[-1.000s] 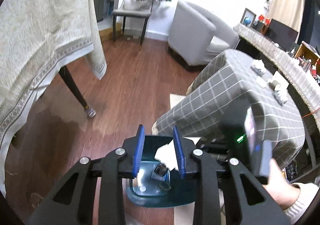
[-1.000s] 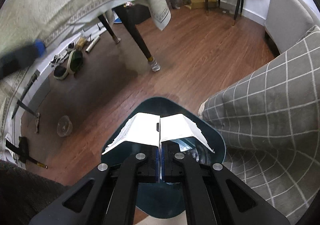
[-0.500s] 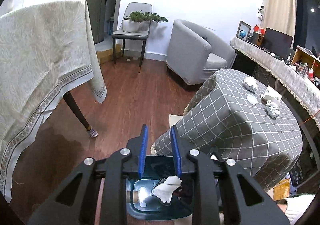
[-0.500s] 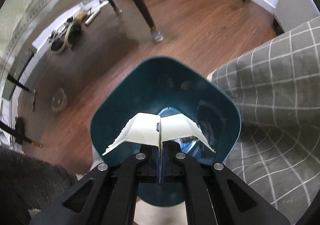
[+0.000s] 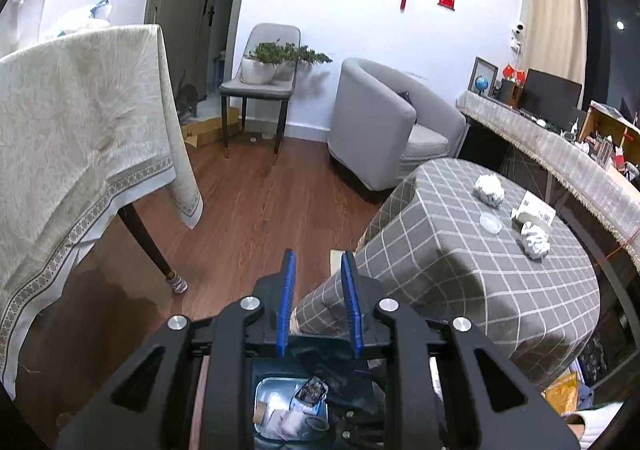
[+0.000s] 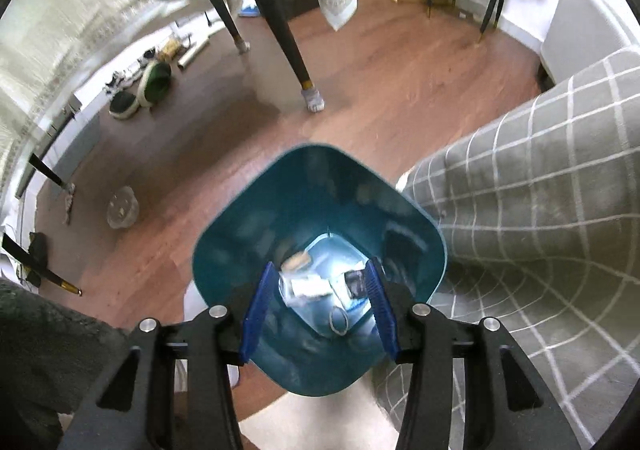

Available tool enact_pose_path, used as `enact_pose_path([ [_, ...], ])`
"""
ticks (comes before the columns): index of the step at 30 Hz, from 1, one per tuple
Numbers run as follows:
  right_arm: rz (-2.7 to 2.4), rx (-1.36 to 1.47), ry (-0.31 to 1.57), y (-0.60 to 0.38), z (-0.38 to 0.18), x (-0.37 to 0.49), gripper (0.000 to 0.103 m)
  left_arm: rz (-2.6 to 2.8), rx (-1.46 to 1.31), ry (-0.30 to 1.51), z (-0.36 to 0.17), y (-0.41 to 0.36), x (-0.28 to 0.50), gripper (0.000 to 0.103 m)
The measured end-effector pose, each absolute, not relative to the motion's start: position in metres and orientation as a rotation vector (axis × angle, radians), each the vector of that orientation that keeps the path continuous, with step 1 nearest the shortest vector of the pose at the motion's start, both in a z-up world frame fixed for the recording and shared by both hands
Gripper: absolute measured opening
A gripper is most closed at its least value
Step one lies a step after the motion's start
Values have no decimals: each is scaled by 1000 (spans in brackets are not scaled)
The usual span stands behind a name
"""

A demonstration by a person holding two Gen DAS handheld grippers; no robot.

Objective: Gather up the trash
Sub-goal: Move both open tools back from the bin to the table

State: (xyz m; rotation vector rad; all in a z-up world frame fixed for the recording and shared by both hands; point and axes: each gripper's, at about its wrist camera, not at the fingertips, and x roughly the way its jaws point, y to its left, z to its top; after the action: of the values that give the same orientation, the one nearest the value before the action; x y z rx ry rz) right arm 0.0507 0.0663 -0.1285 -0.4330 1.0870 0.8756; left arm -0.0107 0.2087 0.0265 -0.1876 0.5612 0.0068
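The teal bin stands on the wood floor beside the grey checked table. My right gripper hangs over its mouth; its jaws are opening and nothing is between them. Paper scraps and wrappers lie on the bin's bottom. My left gripper is higher, above the bin, its blue pads drawn close together with nothing between them. On the checked table top lie two crumpled balls, a white carton and a round clear lid.
A cream-clothed table on dark legs stands to the left. A grey armchair and a chair bearing a plant are at the back. Shoes and a glass bowl lie on the floor.
My right jaws have opened and the white paper has dropped into the bin. My left gripper let its tissue fall, drew its pads closer and rose away from the bin.
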Motion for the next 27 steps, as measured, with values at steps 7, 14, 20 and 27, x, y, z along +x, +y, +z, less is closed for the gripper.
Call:
enact_pose_path([
  [7, 914, -356, 944, 44, -79, 48, 48, 19, -197, 507, 40, 199, -9, 25],
  [14, 910, -280, 829, 14, -35, 50, 48, 24, -193, 484, 47, 182, 0, 34],
  [20, 862, -225, 731, -26, -3, 57, 51, 0, -166, 502, 41, 154, 16, 47],
  [27, 764, -140, 664, -84, 20, 79, 62, -44, -164, 529, 33, 123, 32, 55],
])
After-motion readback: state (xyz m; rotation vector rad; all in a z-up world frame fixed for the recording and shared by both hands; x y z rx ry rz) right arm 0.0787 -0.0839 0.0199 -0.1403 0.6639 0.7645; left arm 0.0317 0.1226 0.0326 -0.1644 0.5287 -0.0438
